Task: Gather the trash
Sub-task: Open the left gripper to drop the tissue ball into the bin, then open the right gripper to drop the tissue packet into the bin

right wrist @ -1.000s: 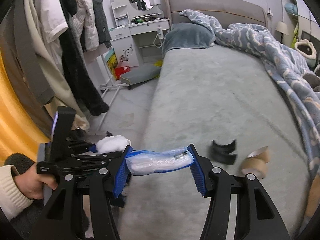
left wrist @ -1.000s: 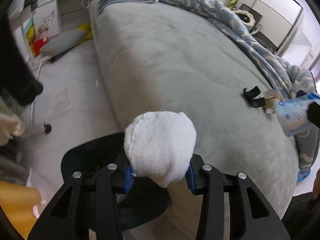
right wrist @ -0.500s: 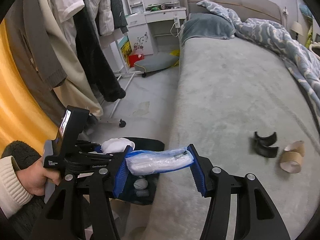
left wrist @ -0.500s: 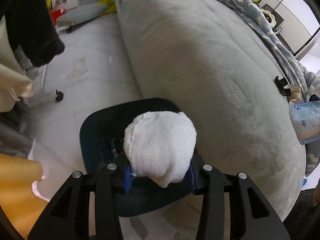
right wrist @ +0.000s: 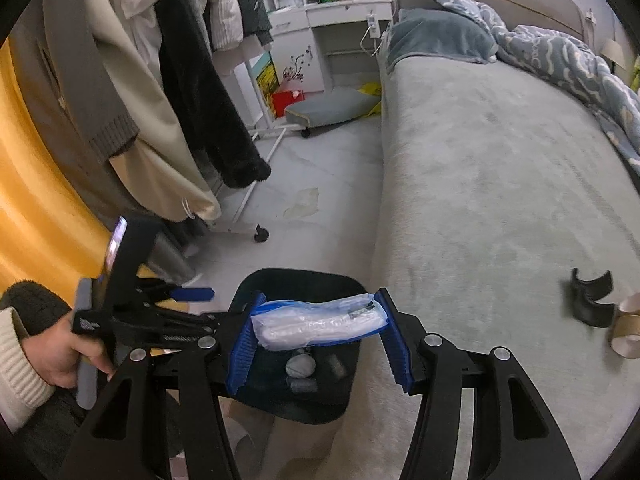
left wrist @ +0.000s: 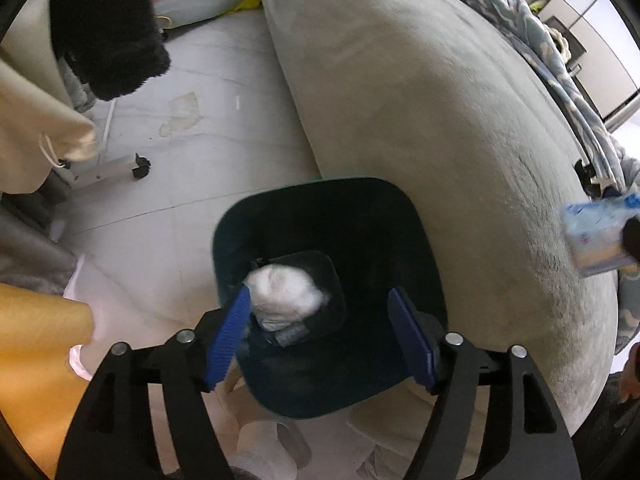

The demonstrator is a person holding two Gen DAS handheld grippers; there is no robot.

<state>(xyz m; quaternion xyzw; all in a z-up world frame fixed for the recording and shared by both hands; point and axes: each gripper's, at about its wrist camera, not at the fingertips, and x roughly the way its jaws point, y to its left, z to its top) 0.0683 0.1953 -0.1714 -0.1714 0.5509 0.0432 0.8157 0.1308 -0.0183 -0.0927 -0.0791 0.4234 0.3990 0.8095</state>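
My left gripper (left wrist: 320,338) is open above the dark bin (left wrist: 384,208) on the floor beside the bed. The white wad (left wrist: 284,300) lies loose inside the bin, below the fingers. My right gripper (right wrist: 318,338) is shut on a blue and white plastic pack (right wrist: 320,322) and holds it over the same bin (right wrist: 344,284). The pack also shows at the right edge of the left wrist view (left wrist: 600,236). The left gripper shows in the right wrist view (right wrist: 192,294). A black curved piece (right wrist: 592,300) and a cardboard roll (right wrist: 626,334) lie on the bed.
The grey bed (right wrist: 500,184) fills the right side. A clothes rack with hanging coats (right wrist: 168,92) and its wheeled foot (right wrist: 260,234) stand left of the bin. A rumpled blue blanket (right wrist: 568,60) lies at the bed's far side. Paper scraps (left wrist: 272,452) lie by the bin.
My left gripper opened and the white wad dropped into the bin. Both grippers moved further over the bin; the right one still holds the pack.
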